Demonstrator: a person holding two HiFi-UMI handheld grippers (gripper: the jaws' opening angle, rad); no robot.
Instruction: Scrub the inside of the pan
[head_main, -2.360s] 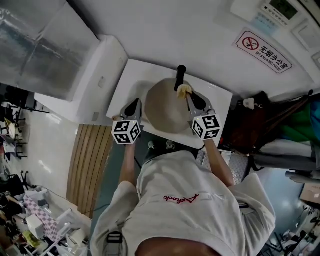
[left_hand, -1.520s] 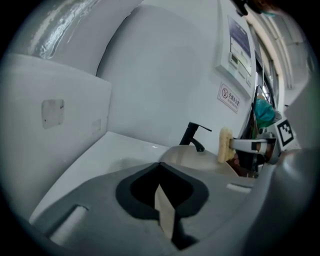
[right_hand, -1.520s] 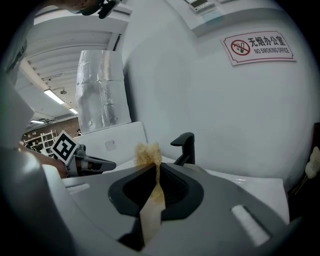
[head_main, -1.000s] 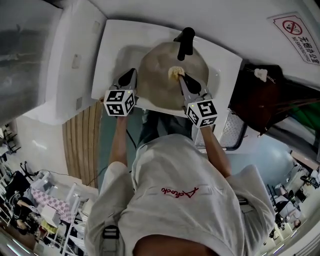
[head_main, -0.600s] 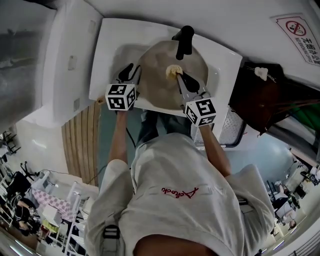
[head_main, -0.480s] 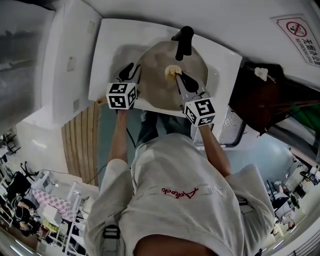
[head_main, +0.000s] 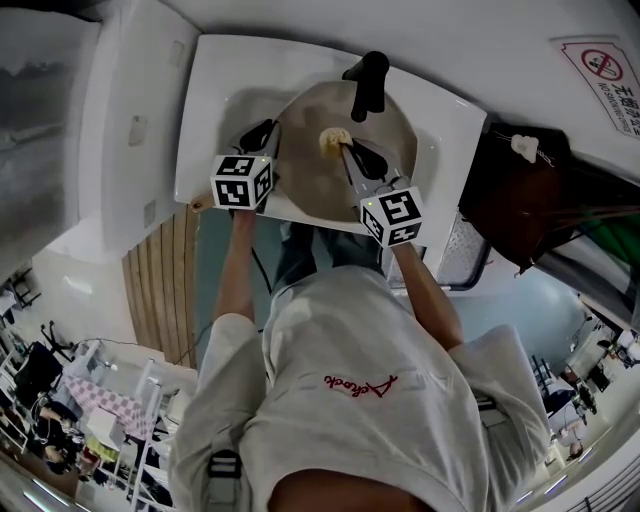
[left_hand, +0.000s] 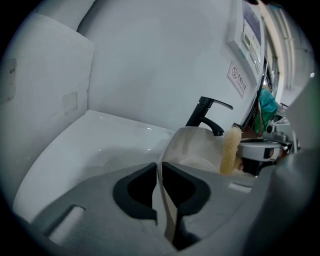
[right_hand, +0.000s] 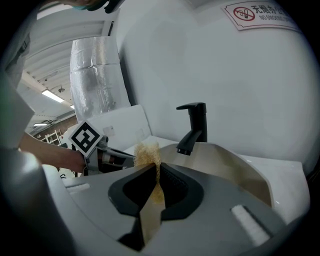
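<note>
Head view gives the full layout: 1 pan (head_main: 305, 165) in the sink (head_main: 215, 95), at the back edge under 1 black tap (head_main: 366, 82). Only my left gripper (left_hand: 160, 167) view shows its jaws, just closing, now narrow on the pan's rim. Right gripper (right_hand: 157, 172) view shows jaws pinching 1 yellow sponge (right_hand: 146, 152), inside the pan nr the tap. 2 grippers total.

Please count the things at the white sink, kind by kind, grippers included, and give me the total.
pan: 1
sponge: 1
faucet: 1
sink: 1
grippers: 2 (left gripper, jaws just closed further, on the pan's rim; right gripper, shut on the sponge)
Total: 6
</note>
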